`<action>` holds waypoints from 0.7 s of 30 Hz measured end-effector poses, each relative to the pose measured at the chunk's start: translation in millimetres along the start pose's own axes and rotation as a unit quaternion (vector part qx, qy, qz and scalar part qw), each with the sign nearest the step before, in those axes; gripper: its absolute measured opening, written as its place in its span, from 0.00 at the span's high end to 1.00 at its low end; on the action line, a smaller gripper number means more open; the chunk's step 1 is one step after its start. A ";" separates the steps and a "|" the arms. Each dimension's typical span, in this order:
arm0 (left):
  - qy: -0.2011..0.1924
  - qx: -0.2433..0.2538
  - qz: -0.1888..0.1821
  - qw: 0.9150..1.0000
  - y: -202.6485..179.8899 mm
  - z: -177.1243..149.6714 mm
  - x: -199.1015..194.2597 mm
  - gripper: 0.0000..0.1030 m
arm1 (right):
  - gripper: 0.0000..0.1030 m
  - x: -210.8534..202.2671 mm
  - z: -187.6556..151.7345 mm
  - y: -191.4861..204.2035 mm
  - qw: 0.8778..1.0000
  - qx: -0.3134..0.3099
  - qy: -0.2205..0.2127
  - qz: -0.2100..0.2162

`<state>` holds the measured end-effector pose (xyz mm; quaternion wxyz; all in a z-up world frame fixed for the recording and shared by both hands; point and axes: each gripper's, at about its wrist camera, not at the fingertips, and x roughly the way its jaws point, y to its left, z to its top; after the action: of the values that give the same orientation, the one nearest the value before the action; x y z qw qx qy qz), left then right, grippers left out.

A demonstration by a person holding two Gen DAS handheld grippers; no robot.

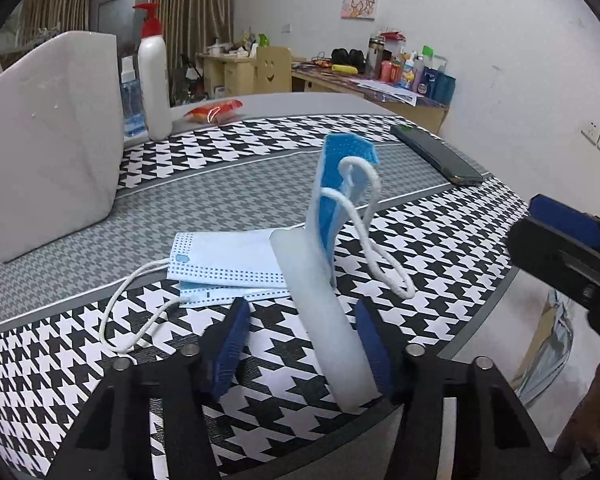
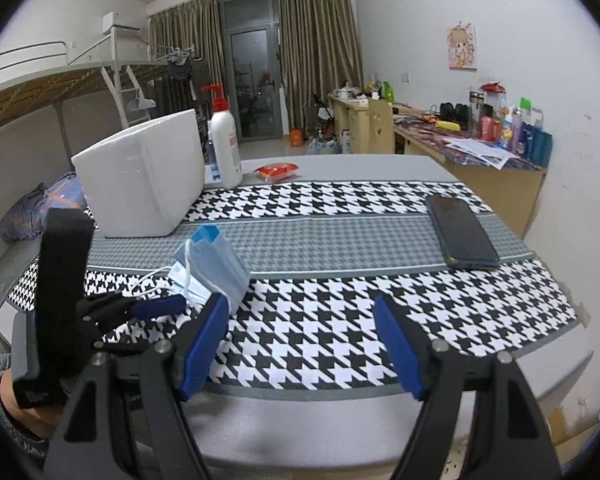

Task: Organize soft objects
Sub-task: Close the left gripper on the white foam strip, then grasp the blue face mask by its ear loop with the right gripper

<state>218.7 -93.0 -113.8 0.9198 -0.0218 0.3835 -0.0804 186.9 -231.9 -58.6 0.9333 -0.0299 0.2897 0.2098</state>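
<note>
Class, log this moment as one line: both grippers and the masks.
left gripper: open, upright mask between jaws | right gripper: open, empty | flat masks: on tablecloth

Even, cool indoor light from overhead, soft shadows only; both fisheye views bow hard toward black corners; the near white strip (image 1: 332,320) at six o'clock is blurred; window (image 2: 252,80) dark.
</note>
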 end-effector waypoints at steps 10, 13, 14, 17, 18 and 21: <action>0.001 0.030 0.025 0.999 -19.3 -1.8 2.6 0.77 | 0.24 3.6 -3.5 -6.3 1.000 0.020 0.008 0.009; -0.002 0.023 0.020 1.000 -14.7 -1.7 2.0 0.81 | 0.24 2.5 -4.6 -5.5 1.000 0.025 0.007 0.012; -0.003 0.024 0.017 1.000 -14.1 -1.6 1.2 0.83 | 0.24 2.0 -5.1 -4.5 1.000 0.024 0.007 0.012; -0.008 0.032 0.007 0.999 -12.5 -2.1 -4.8 0.84 | 0.24 2.5 -6.9 -2.1 1.000 0.025 0.007 0.014; -0.011 0.033 0.003 0.999 -10.8 -2.2 -7.7 0.84 | 0.24 3.6 -7.1 -1.4 1.000 0.026 0.008 0.016; -0.021 0.038 0.000 0.999 -8.8 -2.5 -14.8 0.84 | 0.24 5.7 -5.4 2.2 0.999 0.028 0.008 0.021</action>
<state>205.5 -99.1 -104.3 0.9277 0.0112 0.3611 -0.0947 187.4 -228.7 -66.1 0.9269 0.0008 0.3032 0.2210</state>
